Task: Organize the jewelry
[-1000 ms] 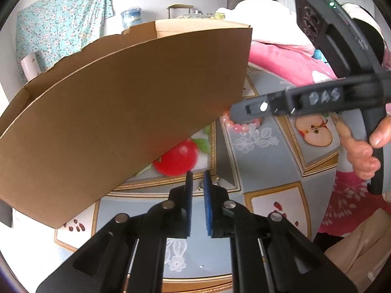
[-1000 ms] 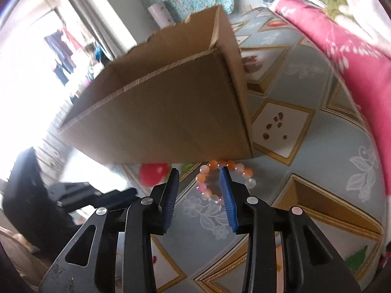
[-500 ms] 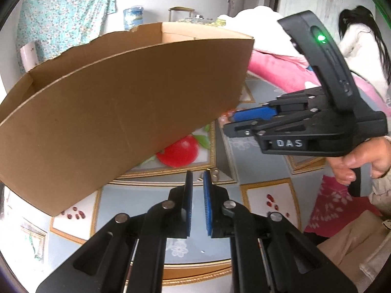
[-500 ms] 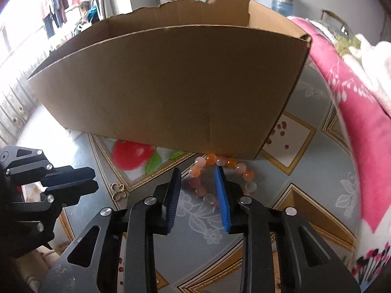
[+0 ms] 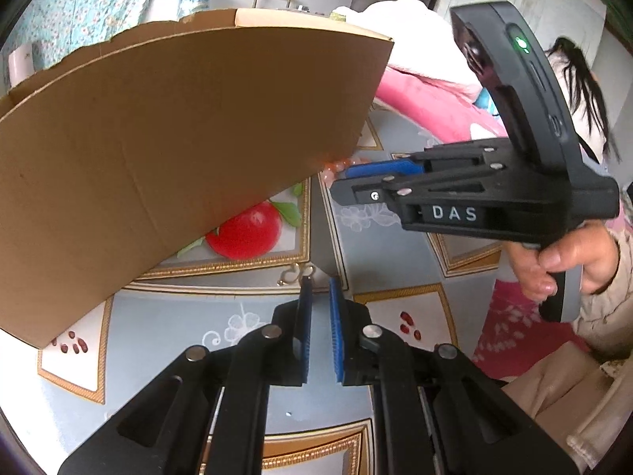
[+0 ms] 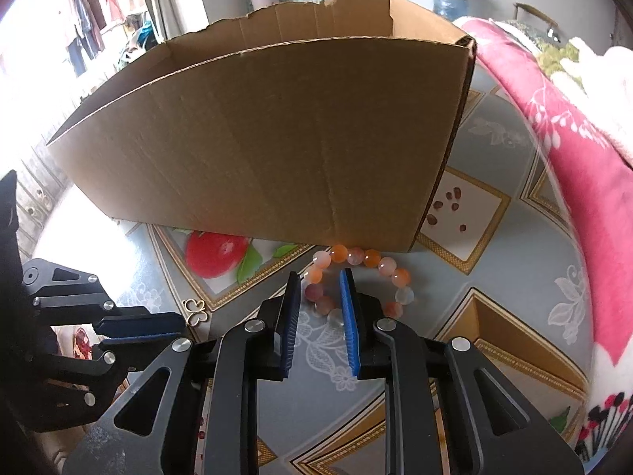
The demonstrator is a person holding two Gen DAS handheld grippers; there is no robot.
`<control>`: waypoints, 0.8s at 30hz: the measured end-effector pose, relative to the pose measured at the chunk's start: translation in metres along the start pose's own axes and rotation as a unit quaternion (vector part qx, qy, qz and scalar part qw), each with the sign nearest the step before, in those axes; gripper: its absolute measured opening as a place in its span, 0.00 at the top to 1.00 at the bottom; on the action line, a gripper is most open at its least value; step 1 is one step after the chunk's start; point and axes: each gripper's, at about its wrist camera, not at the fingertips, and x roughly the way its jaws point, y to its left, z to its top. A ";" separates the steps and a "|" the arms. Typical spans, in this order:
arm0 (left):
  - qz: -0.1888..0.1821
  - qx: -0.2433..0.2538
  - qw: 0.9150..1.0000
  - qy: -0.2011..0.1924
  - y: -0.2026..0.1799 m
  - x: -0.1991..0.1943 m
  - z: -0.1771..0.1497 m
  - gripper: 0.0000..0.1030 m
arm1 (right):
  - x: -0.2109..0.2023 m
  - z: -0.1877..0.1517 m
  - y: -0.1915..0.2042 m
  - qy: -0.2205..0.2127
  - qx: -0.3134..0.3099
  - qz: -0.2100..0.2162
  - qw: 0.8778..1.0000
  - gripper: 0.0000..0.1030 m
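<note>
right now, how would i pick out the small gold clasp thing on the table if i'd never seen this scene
Start at the big brown cardboard box standing on the fruit-patterned tablecloth. Just below its long front wall is a printed red apple, and beside the gold border under that apple lies the small gold butterfly-shaped wire charm. Unlike the round orange and pink bead bracelet nearby, it is tiny, flat and metallic.

- My left-wrist camera rides just behind my left fingers, tilted down at the patterned worktop from close by, facing the long side of the cardboard box.
- My right-wrist camera sits likewise behind my right fingers, close and tilted down.
- Both views share the box, the printed red fruit, and each other's fingers.
</note>
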 end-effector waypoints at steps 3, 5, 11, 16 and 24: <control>-0.022 -0.012 1.000 0.002 0.002 0.004 0.004 0.91 | -0.005 -0.002 -0.006 -0.001 0.002 0.004 1.000 0.82; -0.044 -0.022 0.999 0.004 0.005 0.007 0.008 0.91 | -0.007 -0.002 -0.006 -0.002 0.004 0.006 1.000 0.82; -0.042 -0.017 0.999 0.006 0.001 0.011 0.017 0.91 | -0.015 -0.002 -0.013 -0.006 0.012 0.017 1.000 0.82; -0.003 -0.012 1.000 -0.006 0.002 -0.005 0.012 0.90 | -0.019 -0.002 -0.020 -0.005 0.013 0.020 1.000 0.82; -0.004 -0.030 0.999 0.011 0.008 -0.001 0.015 0.86 | -0.013 -0.004 -0.025 -0.007 0.014 0.023 1.000 0.82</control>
